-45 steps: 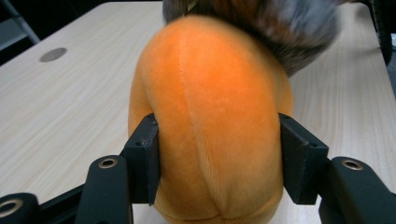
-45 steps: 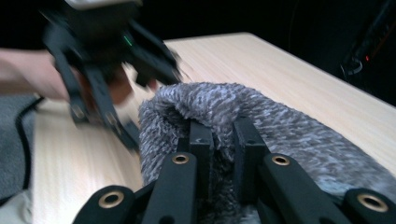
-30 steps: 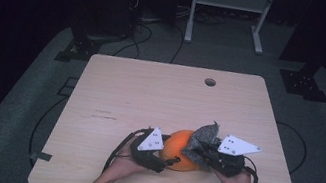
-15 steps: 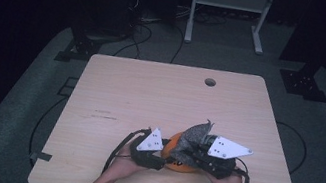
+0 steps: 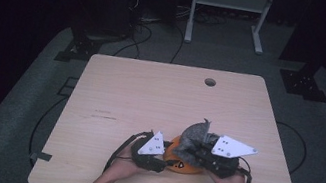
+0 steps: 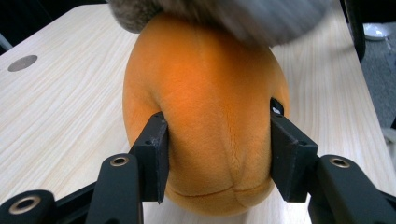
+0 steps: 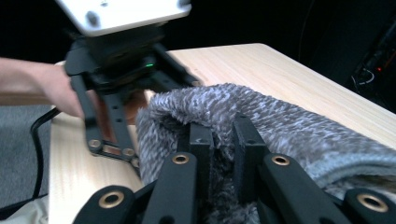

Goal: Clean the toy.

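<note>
Both pads (image 6: 152, 154) of my left gripper (image 5: 152, 153) have just been closing and now press the two flanks of the orange plush toy (image 6: 210, 107), which dents inward between them. From the high view I see this toy lying near the front edge of the table (image 5: 150, 94), between my two grippers, its long axis roughly along that edge. The left gripper view shows its seams; the high view does not. On the right, my right gripper (image 7: 224, 140) pinches the grey furry cloth (image 7: 280, 116) narrowly, draped over the toy. I count one toy, one cloth, two grippers.
</note>
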Available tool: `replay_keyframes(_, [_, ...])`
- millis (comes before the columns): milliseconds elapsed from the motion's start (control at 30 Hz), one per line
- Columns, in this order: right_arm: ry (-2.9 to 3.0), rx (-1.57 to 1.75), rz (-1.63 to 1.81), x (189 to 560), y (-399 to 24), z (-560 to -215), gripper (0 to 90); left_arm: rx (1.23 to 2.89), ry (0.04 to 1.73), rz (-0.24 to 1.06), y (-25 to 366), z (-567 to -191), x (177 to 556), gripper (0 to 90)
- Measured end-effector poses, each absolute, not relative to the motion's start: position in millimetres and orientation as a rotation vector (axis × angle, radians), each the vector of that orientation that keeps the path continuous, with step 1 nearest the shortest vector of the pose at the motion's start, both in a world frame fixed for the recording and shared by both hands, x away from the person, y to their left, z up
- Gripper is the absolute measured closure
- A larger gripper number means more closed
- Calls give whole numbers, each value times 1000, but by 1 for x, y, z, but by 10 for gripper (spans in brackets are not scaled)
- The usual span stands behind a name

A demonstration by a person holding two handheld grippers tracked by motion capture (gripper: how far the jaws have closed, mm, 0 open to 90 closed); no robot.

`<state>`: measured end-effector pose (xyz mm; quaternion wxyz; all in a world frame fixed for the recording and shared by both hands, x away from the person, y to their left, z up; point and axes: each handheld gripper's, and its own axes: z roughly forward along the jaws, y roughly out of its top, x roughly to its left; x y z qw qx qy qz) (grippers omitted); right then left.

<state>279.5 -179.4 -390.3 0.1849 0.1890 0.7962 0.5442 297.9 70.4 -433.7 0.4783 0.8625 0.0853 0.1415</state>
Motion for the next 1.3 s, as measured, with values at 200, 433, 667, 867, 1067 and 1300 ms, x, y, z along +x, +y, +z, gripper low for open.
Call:
replay_keyframes(200, [2210,675,1506,286,-213,-400,799,2093,268,297,76,-435,302,387])
replay_keyframes(433, [2272,554,1518,271,-183,-402,799,2070,371,234,71,-431,309,299])
replay_keyframes(667, [2234,672,1512,280,-214,-405,799,2088,325,248,83,-433,309,417])
replay_keyframes(867, [2257,643,1533,272,-212,-403,799,2080,346,238,72,-432,308,263])
replay_keyframes(1067, [2280,565,1507,275,-191,-402,798,2080,414,258,70,-435,310,241])
replay_keyframes(1300, [2204,767,1502,284,-239,-408,799,2076,384,274,79,-437,309,377])
